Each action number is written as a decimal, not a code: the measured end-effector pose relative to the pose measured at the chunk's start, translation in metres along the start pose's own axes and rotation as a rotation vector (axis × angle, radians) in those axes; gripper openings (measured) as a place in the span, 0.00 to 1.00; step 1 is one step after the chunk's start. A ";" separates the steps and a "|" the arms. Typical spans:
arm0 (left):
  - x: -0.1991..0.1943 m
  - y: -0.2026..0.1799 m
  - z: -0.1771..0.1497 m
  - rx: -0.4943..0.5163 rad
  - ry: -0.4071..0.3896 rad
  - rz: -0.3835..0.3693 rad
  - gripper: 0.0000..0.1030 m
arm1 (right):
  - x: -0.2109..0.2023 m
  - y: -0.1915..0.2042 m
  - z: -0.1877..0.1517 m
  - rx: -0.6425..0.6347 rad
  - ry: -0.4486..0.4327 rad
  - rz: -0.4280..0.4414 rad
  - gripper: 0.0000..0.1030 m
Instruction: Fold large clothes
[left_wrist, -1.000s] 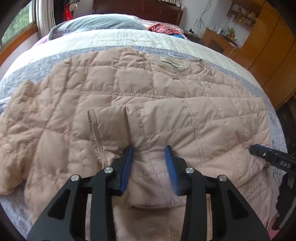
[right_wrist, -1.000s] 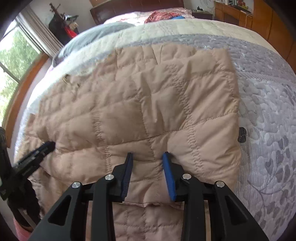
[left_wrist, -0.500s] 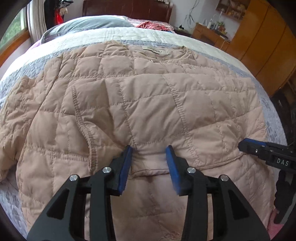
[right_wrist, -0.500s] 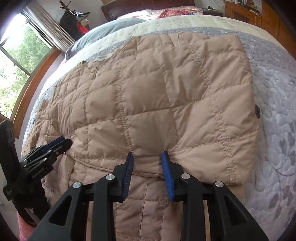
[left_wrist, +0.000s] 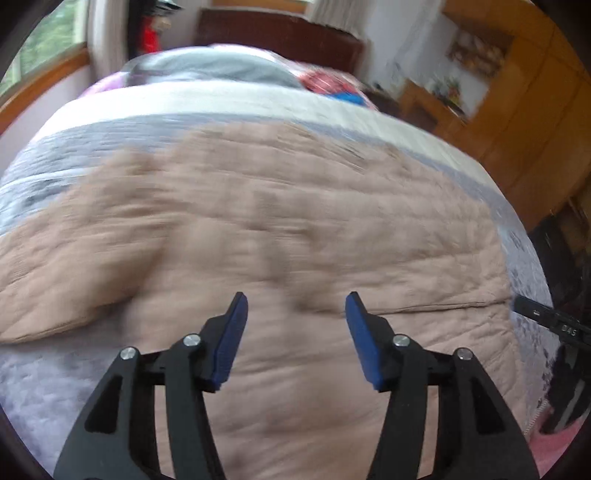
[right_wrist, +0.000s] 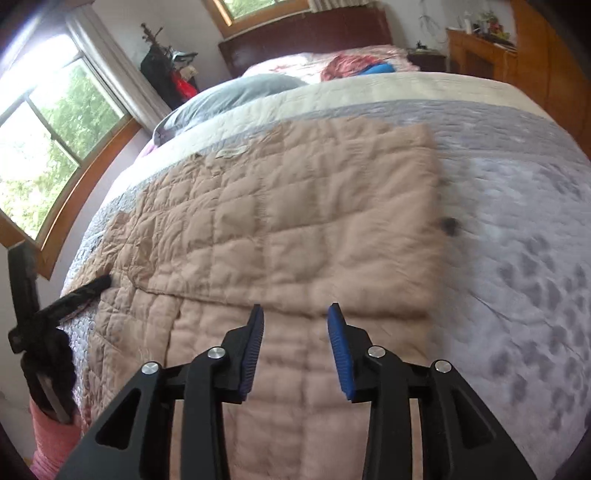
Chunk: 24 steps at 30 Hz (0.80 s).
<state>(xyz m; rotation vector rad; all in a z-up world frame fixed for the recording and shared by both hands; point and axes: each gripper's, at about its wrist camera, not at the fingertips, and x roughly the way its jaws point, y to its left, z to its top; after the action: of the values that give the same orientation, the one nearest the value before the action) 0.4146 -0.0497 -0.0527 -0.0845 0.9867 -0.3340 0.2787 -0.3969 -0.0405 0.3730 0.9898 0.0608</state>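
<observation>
Beige quilted jacket (right_wrist: 295, 229) folded on the bed (right_wrist: 517, 206)

Left gripper (left_wrist: 295, 314) and right gripper (right_wrist: 295, 325) hover above it, jaws just opened, nothing between them.

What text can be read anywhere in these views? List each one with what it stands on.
"DAS": printed on the right gripper, seen at the right edge of the left wrist view.
Neck label of the quilted jacket: a pale tag with print too small and blurred to read.
Nothing else legible; the left wrist view is motion-blurred.
</observation>
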 end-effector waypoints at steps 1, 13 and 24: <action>-0.010 0.019 -0.003 -0.025 -0.012 0.025 0.56 | -0.003 -0.004 -0.004 0.003 -0.004 0.001 0.37; -0.089 0.271 -0.060 -0.532 -0.060 0.381 0.56 | 0.012 -0.022 -0.032 0.001 0.050 -0.042 0.37; -0.079 0.368 -0.064 -0.841 -0.110 0.263 0.48 | 0.021 -0.025 -0.036 0.019 0.057 -0.043 0.38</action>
<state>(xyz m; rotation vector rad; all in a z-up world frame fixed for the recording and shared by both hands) 0.4096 0.3279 -0.1058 -0.7208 0.9601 0.3422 0.2575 -0.4061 -0.0834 0.3688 1.0554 0.0232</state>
